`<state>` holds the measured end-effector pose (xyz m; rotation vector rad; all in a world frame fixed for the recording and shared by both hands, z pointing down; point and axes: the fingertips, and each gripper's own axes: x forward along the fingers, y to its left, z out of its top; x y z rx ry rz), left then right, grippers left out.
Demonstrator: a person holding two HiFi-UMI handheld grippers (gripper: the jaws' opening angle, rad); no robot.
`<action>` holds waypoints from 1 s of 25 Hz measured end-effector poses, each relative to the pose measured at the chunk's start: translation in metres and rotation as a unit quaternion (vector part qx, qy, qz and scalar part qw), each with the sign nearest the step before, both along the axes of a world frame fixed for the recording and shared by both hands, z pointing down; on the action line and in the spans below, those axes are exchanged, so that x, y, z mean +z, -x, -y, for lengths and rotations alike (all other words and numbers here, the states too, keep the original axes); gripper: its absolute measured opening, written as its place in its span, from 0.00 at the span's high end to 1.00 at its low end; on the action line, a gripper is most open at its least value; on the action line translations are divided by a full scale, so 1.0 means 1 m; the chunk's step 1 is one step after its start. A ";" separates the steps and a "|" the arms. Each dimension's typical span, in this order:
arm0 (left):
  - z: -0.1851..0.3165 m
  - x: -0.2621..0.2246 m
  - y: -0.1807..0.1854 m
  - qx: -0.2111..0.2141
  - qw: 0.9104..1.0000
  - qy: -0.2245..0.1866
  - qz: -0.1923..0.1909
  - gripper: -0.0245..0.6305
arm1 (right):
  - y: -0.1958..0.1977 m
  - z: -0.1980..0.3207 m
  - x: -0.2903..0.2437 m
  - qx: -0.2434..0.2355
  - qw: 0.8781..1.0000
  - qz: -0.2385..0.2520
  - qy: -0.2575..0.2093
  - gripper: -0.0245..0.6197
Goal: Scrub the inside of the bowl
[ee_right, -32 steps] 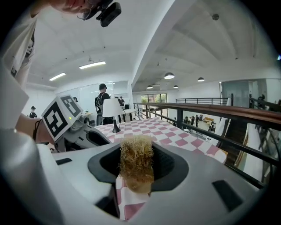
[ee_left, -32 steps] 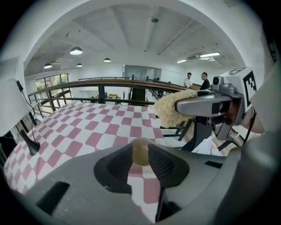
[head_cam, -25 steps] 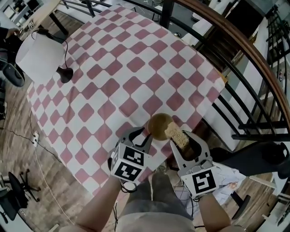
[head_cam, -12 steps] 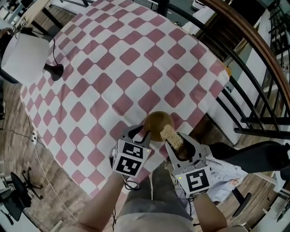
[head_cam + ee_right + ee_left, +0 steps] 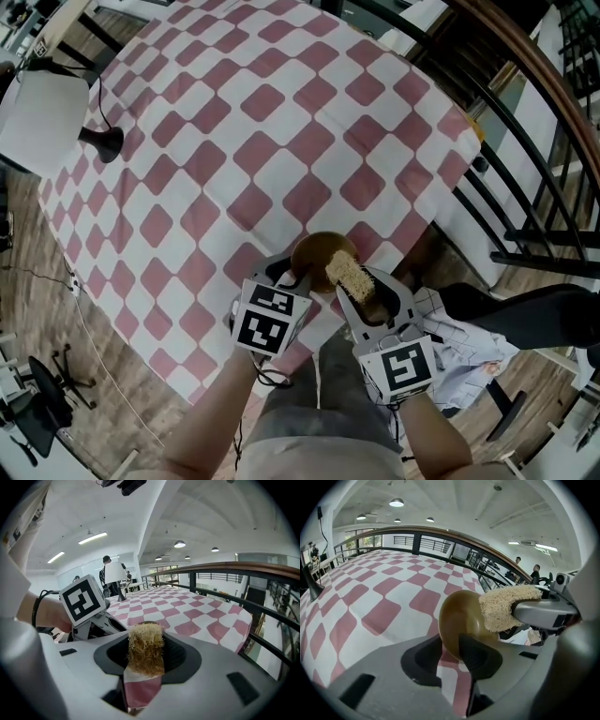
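While left gripper jaws pinch bowl rim, right gripper jaws clamp sponge, tip @ bowl

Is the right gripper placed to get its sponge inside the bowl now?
Likely yes: the left gripper holds the bowl by its rim, its opening facing the sponge in the right gripper, with nothing between them.

Large open-plan office or lab, mezzanine level: curved railing, ceiling lights, swivel chair, checked tablecloth.
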<state>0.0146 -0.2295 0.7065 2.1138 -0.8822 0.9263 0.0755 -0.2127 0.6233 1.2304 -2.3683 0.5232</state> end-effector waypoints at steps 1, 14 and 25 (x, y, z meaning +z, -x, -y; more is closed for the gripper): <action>0.000 0.002 -0.001 0.000 1.000 0.000 0.000 0.78 | 0.000 -0.001 0.002 0.000 1.000 0.001 0.001 0.72; 0.008 -0.023 -0.002 -0.055 0.996 0.015 -0.065 0.93 | 0.013 -0.009 -0.012 -0.003 1.000 0.001 0.003 0.72; 0.010 -0.124 0.006 -0.047 0.996 -0.058 -0.052 0.93 | 0.037 -0.016 -0.114 -0.036 0.996 -0.031 -0.077 0.72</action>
